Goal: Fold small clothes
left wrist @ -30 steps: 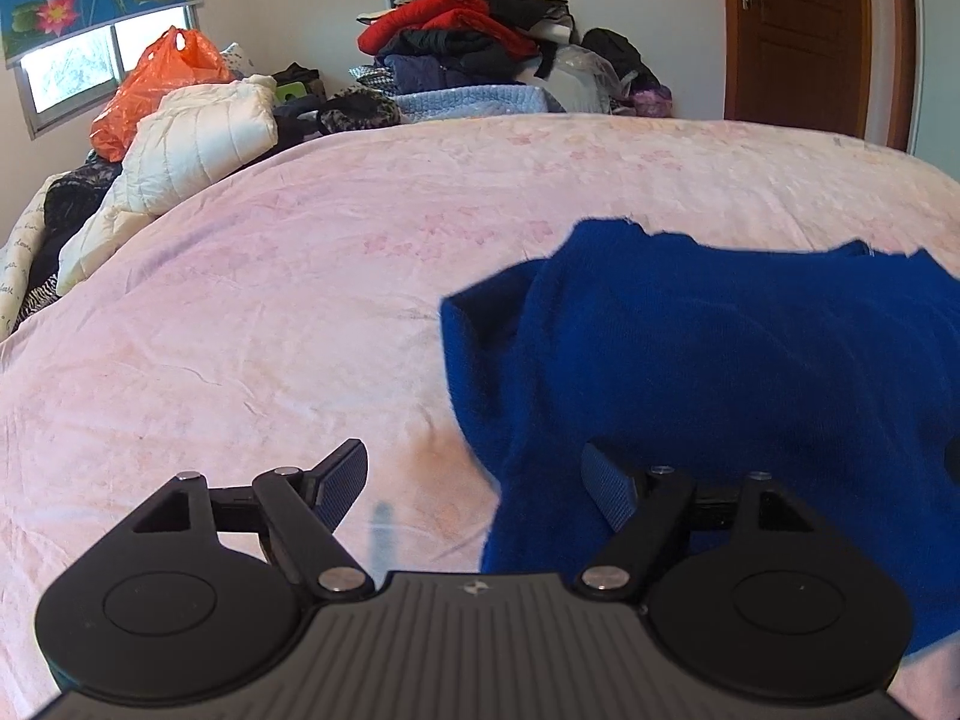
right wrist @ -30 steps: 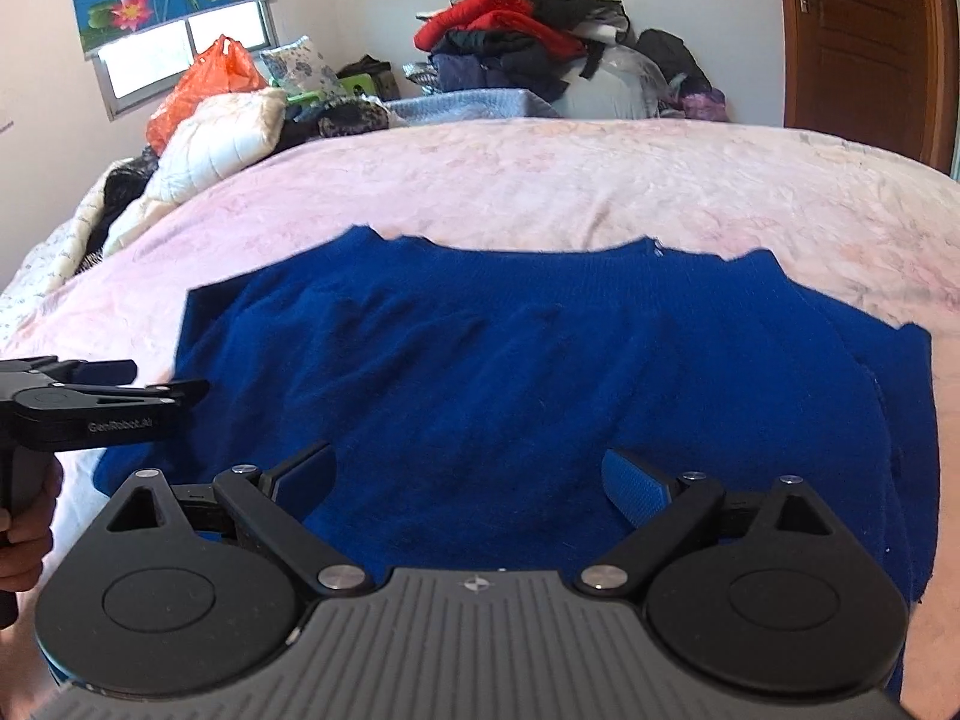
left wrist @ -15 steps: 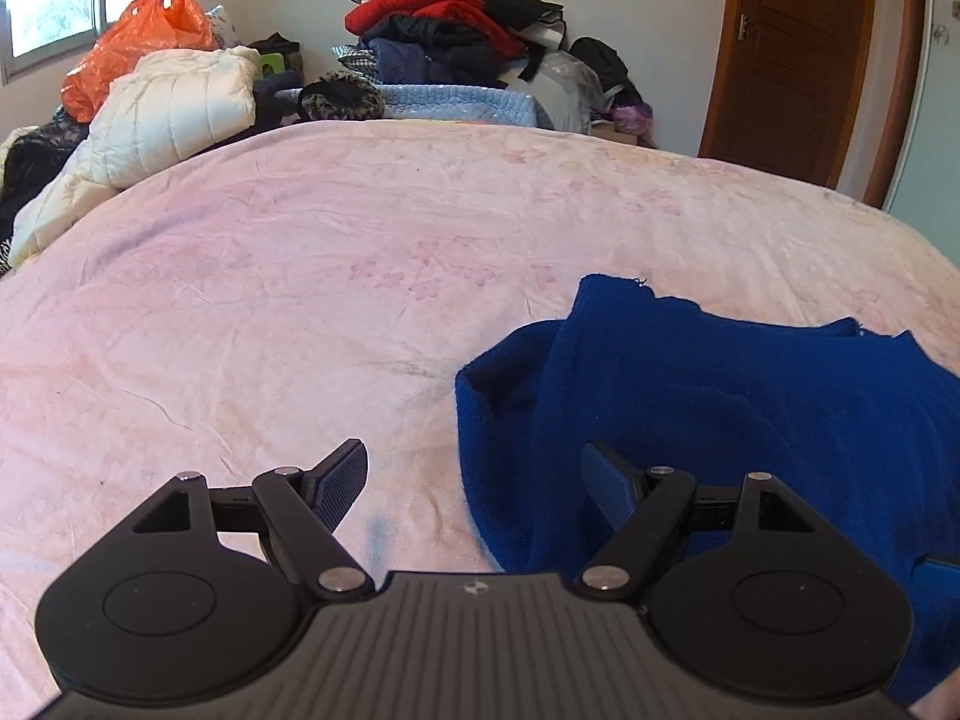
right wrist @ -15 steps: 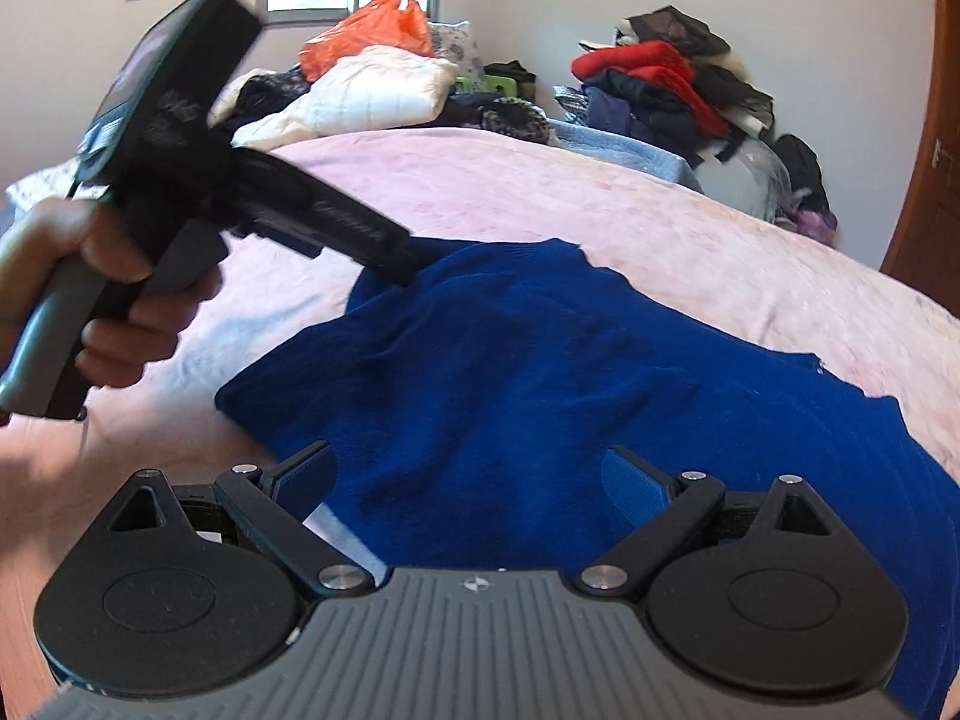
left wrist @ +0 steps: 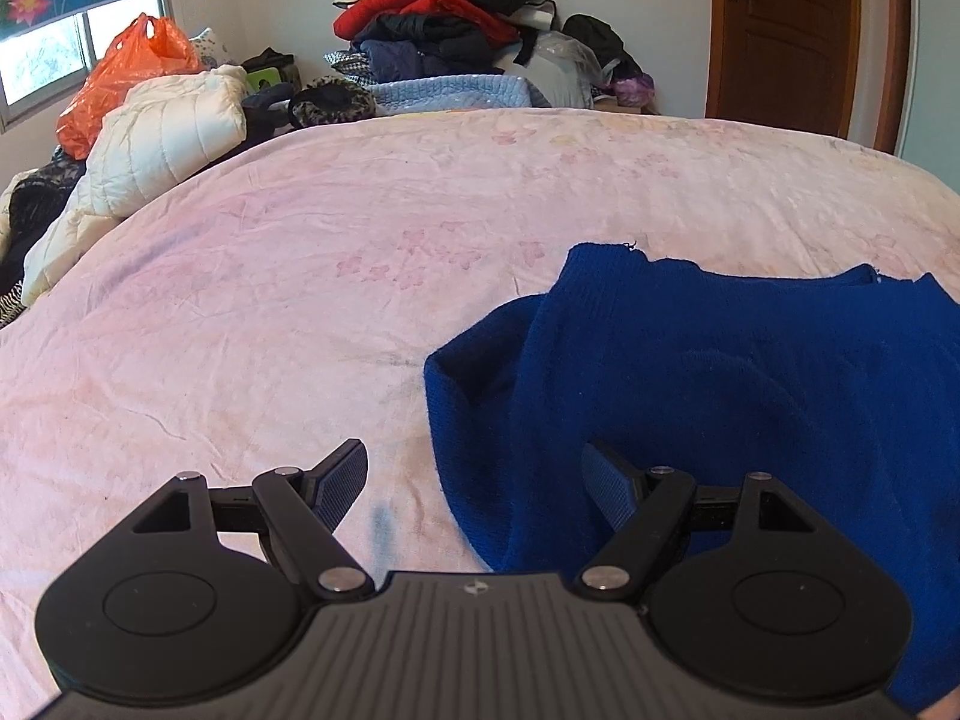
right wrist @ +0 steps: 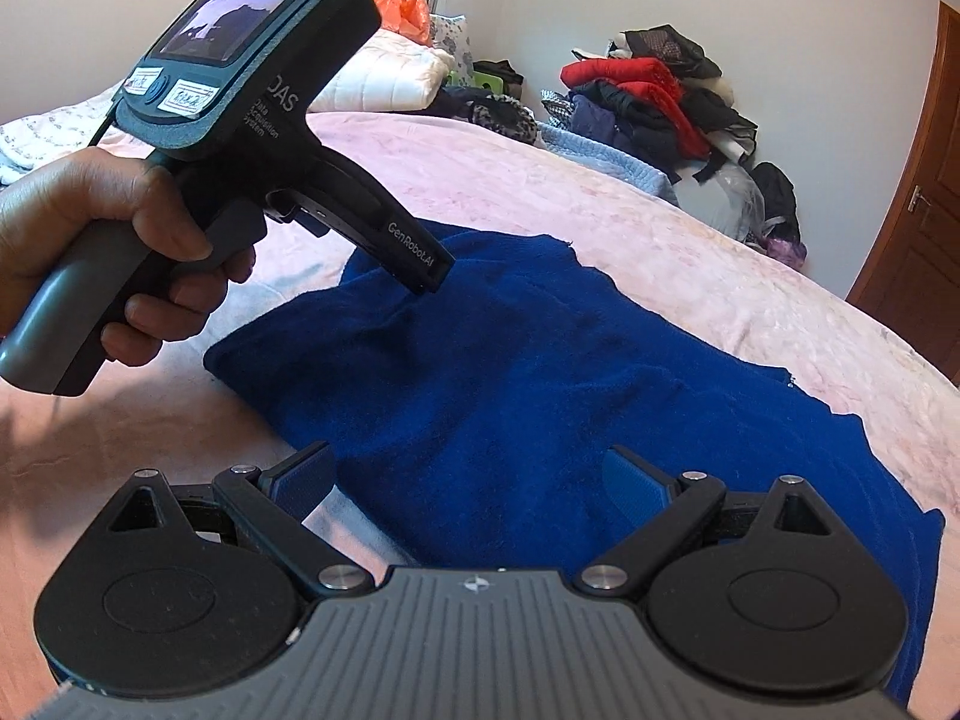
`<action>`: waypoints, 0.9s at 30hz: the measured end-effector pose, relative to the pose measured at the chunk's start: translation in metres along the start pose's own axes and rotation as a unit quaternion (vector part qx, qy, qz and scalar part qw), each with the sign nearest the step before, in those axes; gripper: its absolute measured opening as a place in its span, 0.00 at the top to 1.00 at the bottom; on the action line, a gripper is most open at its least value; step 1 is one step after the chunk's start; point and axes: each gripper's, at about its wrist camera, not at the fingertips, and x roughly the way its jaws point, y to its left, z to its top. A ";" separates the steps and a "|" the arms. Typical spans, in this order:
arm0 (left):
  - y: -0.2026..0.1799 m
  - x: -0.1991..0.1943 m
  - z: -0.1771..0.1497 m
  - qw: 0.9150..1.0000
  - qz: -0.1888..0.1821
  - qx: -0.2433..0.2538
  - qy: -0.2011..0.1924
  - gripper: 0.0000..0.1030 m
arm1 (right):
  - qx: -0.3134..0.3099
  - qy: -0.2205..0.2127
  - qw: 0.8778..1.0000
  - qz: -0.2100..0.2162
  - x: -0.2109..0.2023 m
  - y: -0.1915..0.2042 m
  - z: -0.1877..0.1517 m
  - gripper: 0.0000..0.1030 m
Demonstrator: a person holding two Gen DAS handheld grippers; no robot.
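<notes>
A dark blue knit sweater (left wrist: 720, 372) lies spread on the pink bedsheet (left wrist: 300, 300), with its left sleeve end (left wrist: 474, 372) tucked beside the body. My left gripper (left wrist: 474, 456) hovers open over the sweater's left edge, one finger over the sheet and one over the knit, holding nothing. My right gripper (right wrist: 471, 456) is open above the sweater (right wrist: 540, 372) at its near edge, also holding nothing. In the right wrist view a hand (right wrist: 120, 228) holds the left gripper's handle, and that tool's front (right wrist: 420, 258) points down at the sweater's left shoulder area.
A pile of clothes (left wrist: 444, 18) stands against the far wall. A white quilted jacket (left wrist: 174, 132) and an orange bag (left wrist: 120, 84) lie at the bed's far left. A brown door (left wrist: 786, 30) is at the back right. Bare sheet stretches left of and beyond the sweater.
The right wrist view has rolled and swung left, so the left gripper and its hand now fill its upper left. The left gripper shifted slightly along the sweater's edge. Both stayed open.
</notes>
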 end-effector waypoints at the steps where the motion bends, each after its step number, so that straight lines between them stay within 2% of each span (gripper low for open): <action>1: 0.000 0.001 0.000 1.000 0.000 0.002 0.001 0.24 | -0.004 0.000 1.000 0.000 -0.001 0.002 0.000 0.06; 6: 0.001 0.003 0.001 1.000 -0.007 0.012 0.002 0.24 | -0.029 0.002 1.000 0.011 -0.001 0.015 -0.002 0.06; 9: 0.002 0.005 0.003 1.000 -0.022 0.021 0.001 0.24 | -0.040 0.010 0.999 0.010 0.001 0.021 -0.003 0.06; 11: 0.007 0.009 0.006 0.999 -0.046 0.019 0.007 0.24 | -0.045 0.015 0.999 0.008 0.002 0.024 -0.004 0.06; 13: 0.018 0.016 0.011 0.996 -0.085 0.002 0.020 0.24 | -0.051 0.017 0.999 0.002 0.003 0.029 -0.005 0.06; 16: 0.038 0.029 0.019 0.987 -0.149 -0.038 0.047 0.24 | -0.069 0.023 0.997 -0.019 0.009 0.037 -0.007 0.06; 20: 0.055 0.045 0.029 0.974 -0.206 -0.070 0.062 0.24 | -0.083 0.022 0.996 -0.036 0.016 0.045 -0.005 0.04; 23: 0.058 0.058 0.034 0.959 -0.256 -0.090 0.076 0.24 | -0.095 0.019 0.994 -0.053 0.022 0.051 -0.001 0.04; 27: 0.055 0.072 0.039 0.945 -0.294 -0.115 0.083 0.24 | -0.114 0.005 0.991 -0.076 0.031 0.060 0.004 0.04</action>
